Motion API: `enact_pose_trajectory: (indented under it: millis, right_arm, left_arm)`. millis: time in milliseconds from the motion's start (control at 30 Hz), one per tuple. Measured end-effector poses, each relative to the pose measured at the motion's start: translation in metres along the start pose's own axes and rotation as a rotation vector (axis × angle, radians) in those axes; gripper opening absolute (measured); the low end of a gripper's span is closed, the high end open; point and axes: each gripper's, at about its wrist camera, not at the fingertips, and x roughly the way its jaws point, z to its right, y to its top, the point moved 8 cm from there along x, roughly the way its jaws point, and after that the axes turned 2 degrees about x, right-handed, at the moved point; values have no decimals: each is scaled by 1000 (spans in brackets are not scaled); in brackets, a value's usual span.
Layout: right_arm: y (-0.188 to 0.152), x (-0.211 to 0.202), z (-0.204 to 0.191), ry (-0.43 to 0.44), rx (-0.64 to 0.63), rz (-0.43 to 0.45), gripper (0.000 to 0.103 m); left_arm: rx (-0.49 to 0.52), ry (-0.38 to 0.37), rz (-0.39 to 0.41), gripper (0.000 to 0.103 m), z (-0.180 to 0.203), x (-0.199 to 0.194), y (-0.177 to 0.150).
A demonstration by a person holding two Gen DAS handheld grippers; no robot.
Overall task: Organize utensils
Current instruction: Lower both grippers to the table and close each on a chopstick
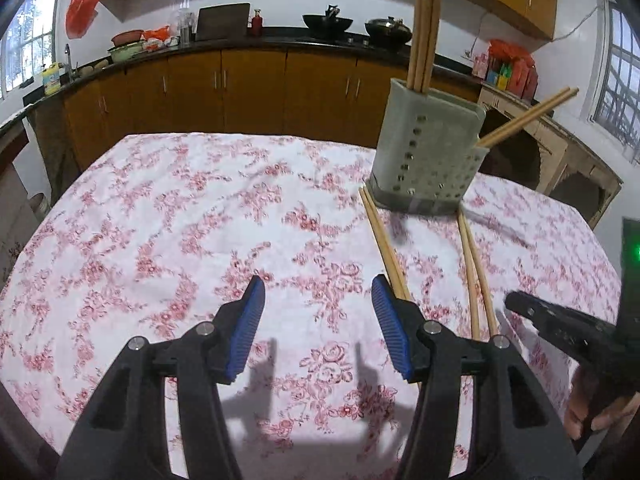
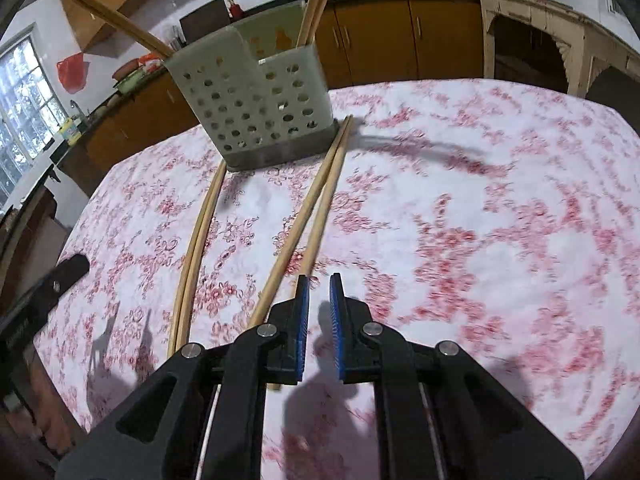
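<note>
the grey perforated utensil holder (image 2: 256,104) stands on the floral tabletop (image 2: 460,208), toward 11 o'clock from the right tool (image 2: 319,280) and toward 1 o'clock from the left tool (image 1: 318,284). part of the job looks done: a bundle of upright chopsticks (image 1: 426,28) already sits in the holder's tall back compartment, and a slanted pair (image 1: 528,116) leans out of the lower front compartment.

what is left lies on the cloth. a left-hand pair of chopsticks (image 2: 196,248) and a right-hand pair of chopsticks (image 2: 308,216) stretch from the holder's base back toward the tools, far ends touching or just beside the base.

the left tool hangs over bare cloth with its blue pads spread and nothing between them; the left-hand pair runs just past its right finger at 1 o'clock. the right tool has its pads nearly pressed together, only a thin gap showing, and they appear to hold nothing, though blur makes that hard to confirm. the right-hand pair passes beside its left finger at about 10 o'clock.

so roughly half is sorted, by my reading; two pairs remain to lift and drop in.
</note>
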Motion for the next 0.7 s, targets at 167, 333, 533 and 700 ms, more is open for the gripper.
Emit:
enact_pose_trajectory:
  millis: [167,333,533,700]
  right_arm:
    - [2,16,-12,-16,-28,-24,12]
    - [-3,22,-11,-72,-86,-6,11]
    - [9,12,43,-161,64,28,7]
    - [14,4,76,-190,138,33,7]
  left_arm:
    - [21,-26,-26,55,14,11,-4]
    - [34,-53,-64,55,29,22,-11]
    - [85,-79,-110,49,47,35,-22]
    - [102,-106,-156,39,60,49,-29]
